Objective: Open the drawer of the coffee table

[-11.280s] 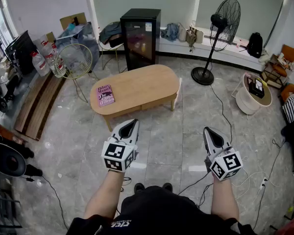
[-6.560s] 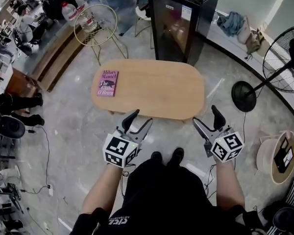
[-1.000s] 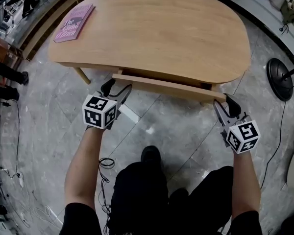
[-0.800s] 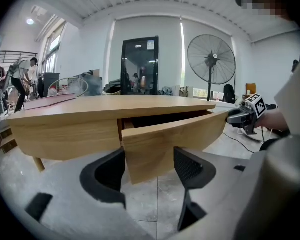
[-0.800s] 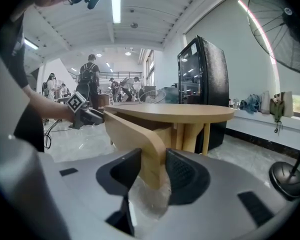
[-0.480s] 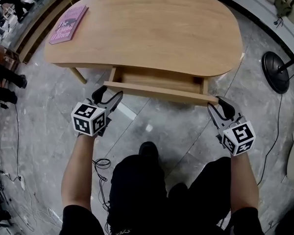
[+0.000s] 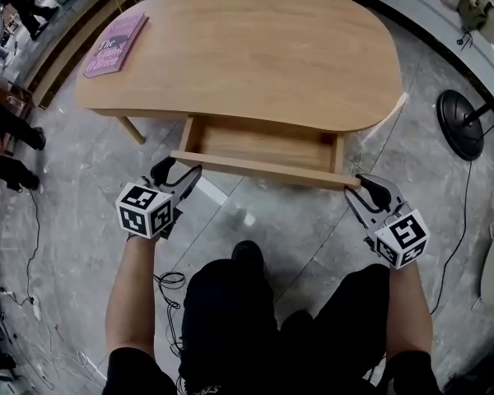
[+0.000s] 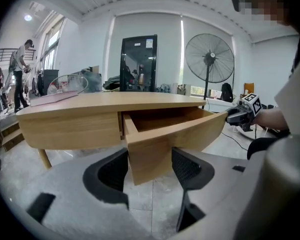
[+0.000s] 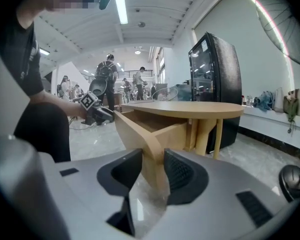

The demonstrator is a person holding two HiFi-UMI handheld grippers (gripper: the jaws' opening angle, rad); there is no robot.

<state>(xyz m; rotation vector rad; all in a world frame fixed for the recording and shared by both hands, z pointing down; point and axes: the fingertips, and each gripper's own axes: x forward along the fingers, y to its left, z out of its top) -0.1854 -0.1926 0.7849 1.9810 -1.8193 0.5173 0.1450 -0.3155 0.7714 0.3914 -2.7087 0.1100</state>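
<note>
pale wooden drawer (image 7: 263, 144) juts toward me, long axis left-right | my left gripper (image 7: 178, 171), right gripper (image 7: 360, 184) clench its front ends

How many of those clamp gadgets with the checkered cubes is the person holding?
2. The left hand-held gripper clamps the left end of the drawer front; the right hand-held gripper clamps its right end. None seems to be hidden.
</note>
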